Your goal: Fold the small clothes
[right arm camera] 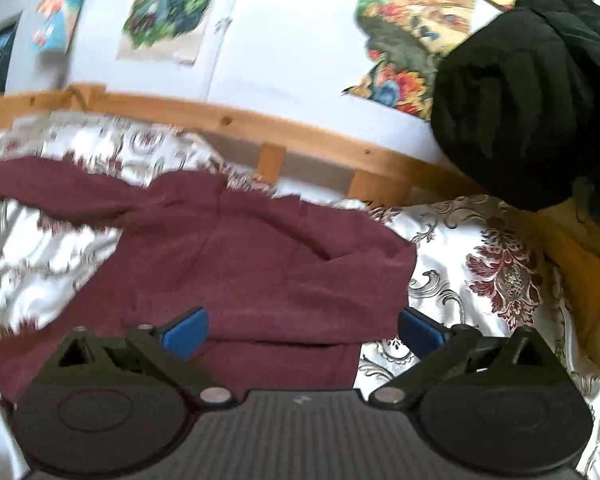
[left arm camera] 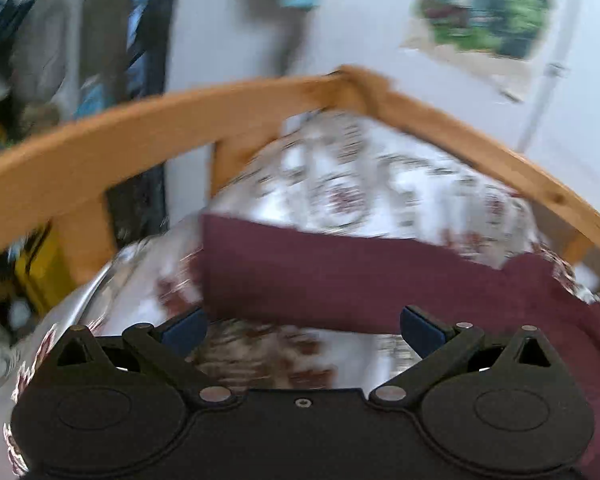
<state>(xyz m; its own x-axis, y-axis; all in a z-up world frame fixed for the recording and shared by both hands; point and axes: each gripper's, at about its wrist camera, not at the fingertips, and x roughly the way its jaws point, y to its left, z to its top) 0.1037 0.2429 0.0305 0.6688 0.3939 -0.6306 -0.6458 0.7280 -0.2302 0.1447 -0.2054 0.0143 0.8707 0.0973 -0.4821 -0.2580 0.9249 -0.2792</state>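
A dark maroon garment point(left arm camera: 340, 276) lies spread on a white floral bedspread point(left arm camera: 364, 184). In the left wrist view its straight edge runs across just beyond my left gripper point(left arm camera: 304, 326), which is open and empty above the bedspread. In the right wrist view the garment point(right arm camera: 240, 256) lies rumpled, with a long part stretching to the left. My right gripper point(right arm camera: 303, 330) is open and empty, its blue pads point(right arm camera: 186, 334) over the garment's near part.
A wooden bed rail point(left arm camera: 180, 116) runs around the far side of the bed point(right arm camera: 300, 132). Posters hang on the white wall point(right arm camera: 168, 4). A dark bundle point(right arm camera: 532, 88) sits at the right on the rail. Clutter shows beyond the rail at the left point(left arm camera: 28, 80).
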